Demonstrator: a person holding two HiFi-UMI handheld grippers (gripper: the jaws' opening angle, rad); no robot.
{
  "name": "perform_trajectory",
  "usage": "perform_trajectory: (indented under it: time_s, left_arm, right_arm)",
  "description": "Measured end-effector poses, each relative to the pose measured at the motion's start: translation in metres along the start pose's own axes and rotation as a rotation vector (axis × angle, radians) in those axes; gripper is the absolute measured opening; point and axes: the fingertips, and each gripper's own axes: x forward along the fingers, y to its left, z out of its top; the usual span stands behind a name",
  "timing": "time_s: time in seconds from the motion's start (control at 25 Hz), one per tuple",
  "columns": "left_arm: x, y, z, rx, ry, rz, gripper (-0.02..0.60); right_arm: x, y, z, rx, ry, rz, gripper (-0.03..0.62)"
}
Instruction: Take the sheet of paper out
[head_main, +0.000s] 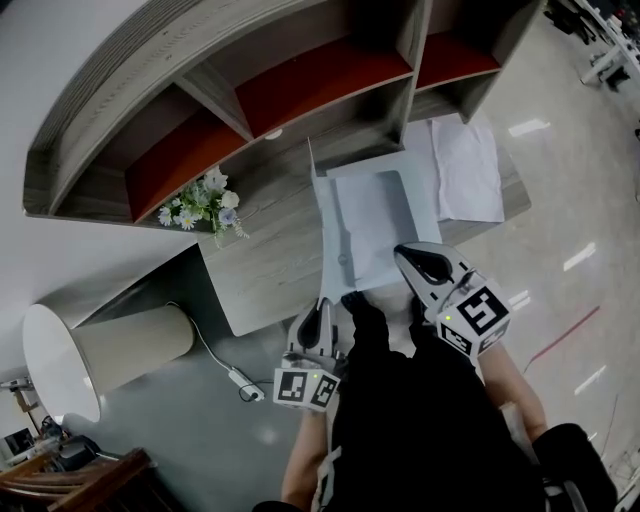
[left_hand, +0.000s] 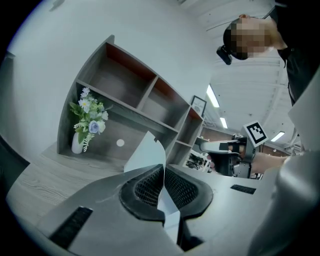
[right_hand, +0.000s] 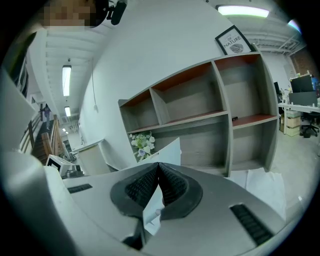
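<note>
Pale bluish-white plastic or card makes the folder (head_main: 425, 200), which lies flat on the grey wooden counter (head_main: 265, 265) in the head view, with its near edge at the counter's front. A greyer rectangle inside it is probably the sheet of paper (head_main: 370, 225). The left gripper (head_main: 322, 303) and the right gripper (head_main: 402, 252) are both at that near edge.

In the left gripper view, the left gripper (left_hand: 163, 172) is clenched on a thin leaf of the folder (left_hand: 147, 150), which curves upward beyond the tips.

In the right gripper view, the right gripper (right_hand: 158, 166) is clenched in the same way on a thin pale leaf (right_hand: 167, 152). Whether it is the cover or the paper cannot be told.

The sheet is likely very light, limp and smooth, and easy to crease or tear. A flat pinch close to a free corner seems the best hold.

A framed print (right_hand: 233, 40) on the wall reads "OF NATURE". The square markers carry no words.
</note>
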Motion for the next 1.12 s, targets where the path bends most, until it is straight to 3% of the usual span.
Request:
perform_trajectory:
  time_s: [0.52, 0.96, 1.12]
  left_arm:
    - [-0.018, 0.037, 0.005, 0.09, 0.067, -0.037, 0.016]
    - [-0.024, 0.058, 0.005, 0.082, 0.112, -0.08, 0.017]
    - [-0.028, 0.064, 0.002, 0.075, 0.129, -0.081, 0.017]
  right_arm:
    - [0.073, 0.01, -0.033, -0.007, 0.113, -0.079, 0.014]
    - [0.125, -0.006, -0.085, 0.018, 0.222, -0.166, 0.015]
    - [0.144, -0.013, -0.109, 0.021, 0.275, -0.19, 0.062]
